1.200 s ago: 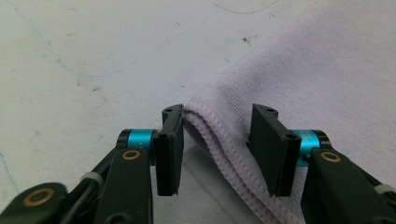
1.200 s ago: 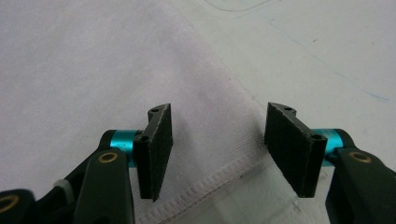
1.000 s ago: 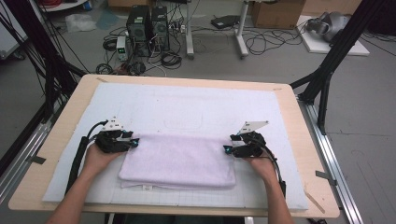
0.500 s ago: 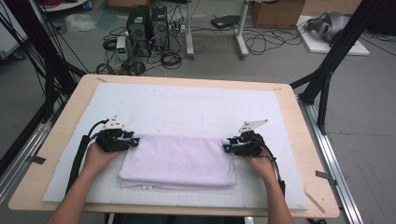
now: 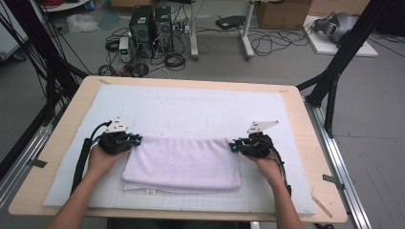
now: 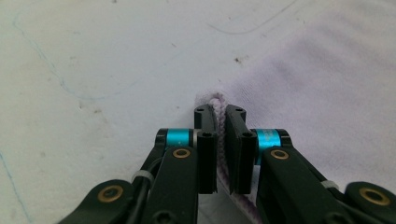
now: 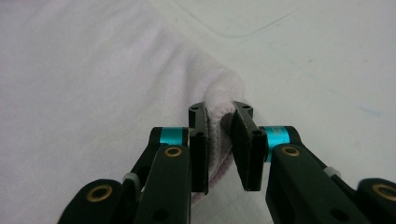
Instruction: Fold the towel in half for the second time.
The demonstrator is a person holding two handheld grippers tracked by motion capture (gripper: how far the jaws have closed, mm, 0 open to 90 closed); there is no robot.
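Towel (image 5: 184,162), folded, lies across the white mat (image 5: 191,107) with its long axis running side to side between the hands. Left gripper (image 5: 130,141) has just been closing and pinches its far-left corner; right gripper (image 5: 236,146), likewise closing, clamps the far-right corner.

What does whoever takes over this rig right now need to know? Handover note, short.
Left tongs: have just been closing, now shut on the far left corner of the towel; the hem sits between the pads.
Right tongs: have just been closing, now shut on the far right corner, cloth bunched between the pads.
Towel: pale lilac, folded, flat on the white mat on the near half of the table, a small tag at its near edge.
Done: both far corners gripped.
Left: probably the next fold, lifting both corners together and bringing them toward the near edge. Keep the two hands level so the cloth does not skew.
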